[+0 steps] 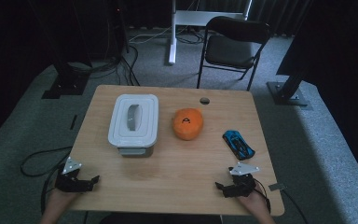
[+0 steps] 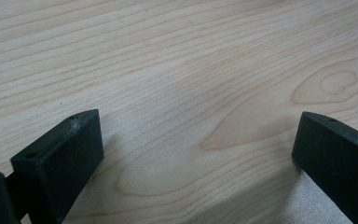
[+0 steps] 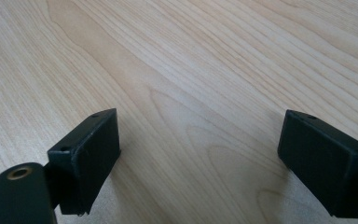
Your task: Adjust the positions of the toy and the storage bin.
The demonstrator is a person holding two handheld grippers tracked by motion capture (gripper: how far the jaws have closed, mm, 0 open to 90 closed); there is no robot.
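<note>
You held the left tool (image 1: 91, 179) at seven o'clock and the right tool (image 1: 221, 186) at five o'clock on the tabletop (image 1: 177, 163). Both were spread wide with nothing between. The grey box (image 1: 134, 122), orange cap (image 1: 188, 123) and blue car (image 1: 238, 143) sat well apart from them.

Lidded container (image 1: 133, 123) left on table (image 1: 177, 182); cap (image 1: 188, 123) centre; toy car (image 1: 238, 143) right.

Beyond two hand-held grippers (image 1: 86, 179) (image 1: 223, 186), the wooden table (image 1: 177, 172) bears three items: one lidded grey container (image 1: 134, 123), one orange cap (image 1: 188, 123) and one blue toy car (image 1: 238, 143).
</note>
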